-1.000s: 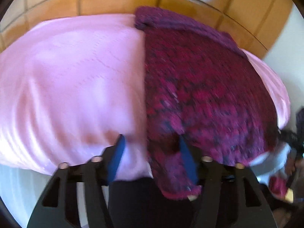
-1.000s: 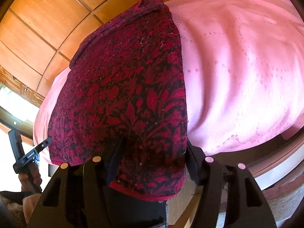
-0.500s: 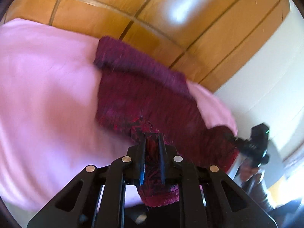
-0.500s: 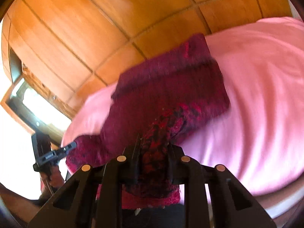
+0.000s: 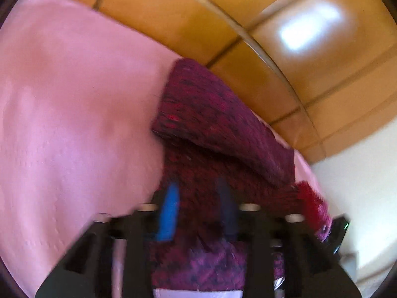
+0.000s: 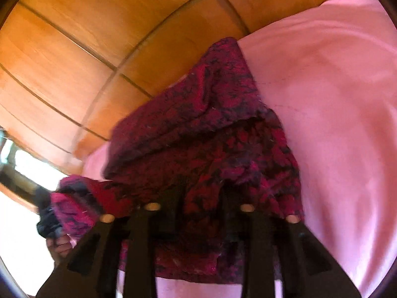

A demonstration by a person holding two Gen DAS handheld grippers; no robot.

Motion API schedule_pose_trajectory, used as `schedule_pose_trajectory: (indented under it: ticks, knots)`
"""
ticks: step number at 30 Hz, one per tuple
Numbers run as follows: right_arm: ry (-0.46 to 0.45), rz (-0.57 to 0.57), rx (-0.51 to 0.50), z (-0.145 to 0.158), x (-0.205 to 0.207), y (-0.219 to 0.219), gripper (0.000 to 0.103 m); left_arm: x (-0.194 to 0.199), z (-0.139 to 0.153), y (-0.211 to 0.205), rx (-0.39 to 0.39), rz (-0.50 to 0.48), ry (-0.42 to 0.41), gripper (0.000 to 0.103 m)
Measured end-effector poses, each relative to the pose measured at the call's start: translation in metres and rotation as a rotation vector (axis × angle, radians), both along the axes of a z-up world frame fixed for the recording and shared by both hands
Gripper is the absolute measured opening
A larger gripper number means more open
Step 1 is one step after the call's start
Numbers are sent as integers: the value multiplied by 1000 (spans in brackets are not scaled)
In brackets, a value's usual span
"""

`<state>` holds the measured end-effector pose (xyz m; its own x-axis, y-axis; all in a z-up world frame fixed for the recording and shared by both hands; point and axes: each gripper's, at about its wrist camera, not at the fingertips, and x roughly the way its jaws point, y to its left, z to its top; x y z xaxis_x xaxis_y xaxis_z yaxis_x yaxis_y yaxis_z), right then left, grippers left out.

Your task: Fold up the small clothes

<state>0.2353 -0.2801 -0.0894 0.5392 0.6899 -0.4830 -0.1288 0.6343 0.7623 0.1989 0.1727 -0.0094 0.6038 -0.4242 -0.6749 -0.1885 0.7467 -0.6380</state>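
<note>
Left wrist view: left gripper parted, blue-padded fingers astride magenta-and-black patterned cloth, folded over on pink bedsheet before wooden panelling. Right wrist view: right gripper likewise parted over same cloth; grip uncertain, motion-blurred. No legible writing anywhere.

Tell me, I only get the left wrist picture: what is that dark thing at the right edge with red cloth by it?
Observer: That is the right claw. Its own camera shows its fingers apart, with the garment between them.
Visitor: And who carries the claw that I look along?
Observer: A bare hand, seen in the right wrist view, grips the left claw from below.
Visitor: Is the cloth plain purple?
Observer: No. The right wrist view shows a dark leafy print on red.
</note>
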Motion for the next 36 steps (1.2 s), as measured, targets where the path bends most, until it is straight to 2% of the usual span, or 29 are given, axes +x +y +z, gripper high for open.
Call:
schedule_pose_trajectory:
  ticks: [2,3,4,5,7,8,9,11,14,16,18,20,21,22,23,25,26,28,30,32,36]
  knots:
    - [-14,14,92,2,1,-13,65,1,-3,11,7,33,11,51]
    - [-30,18,115,6,1,-19,78,-3,-4,15,23,28,17,51]
    - [-38,13,121,8,2,-24,85,-8,-4,19,30,32,19,51]
    - [-40,-15,114,11,1,-32,90,-13,-4,23,33,29,19,51]
    - [-25,-40,95,18,-3,-47,90,-25,-2,27,72,6,44,51]
    - [-15,-49,81,21,-5,-53,88,-30,-1,26,86,2,52,53]
    - [0,-67,51,24,-10,-59,87,-39,0,26,74,-11,54,65]
    - [-3,-36,11,28,-22,-63,84,-52,-1,20,44,-61,33,75]
    - [-46,31,-91,29,-37,-56,74,-77,-9,5,124,-136,-50,75]
    - [-83,83,-208,23,-51,-43,64,-85,-23,1,186,-149,-89,75]
    - [-77,124,-283,9,-54,-33,51,-87,-36,3,171,-139,-81,75]
    - [-100,138,-390,4,-60,-22,43,-90,-37,6,122,-136,-103,71]
    - [-105,135,-402,4,-63,-20,40,-91,-34,4,125,-159,-125,68]
    - [-105,125,-415,5,-65,-19,33,-92,-32,2,130,-170,-137,67]
    - [-104,109,-429,6,-67,-19,27,-91,-32,1,118,-176,-143,62]
    - [-92,76,-402,6,-71,-27,25,-92,-29,1,72,-181,-156,61]
    - [-84,65,-385,5,-73,-30,25,-95,-27,4,84,-154,-162,61]
    - [-74,44,-392,0,-73,-32,22,-104,-23,12,63,-112,-185,64]
    - [-69,30,-403,-3,-74,-32,18,-118,-19,22,22,-81,-200,75]
    - [-64,12,-399,-2,-78,-31,17,-124,-17,21,46,-105,-201,76]
    - [-54,-27,-366,-1,-87,-36,16,-126,-15,-2,175,-207,-211,78]
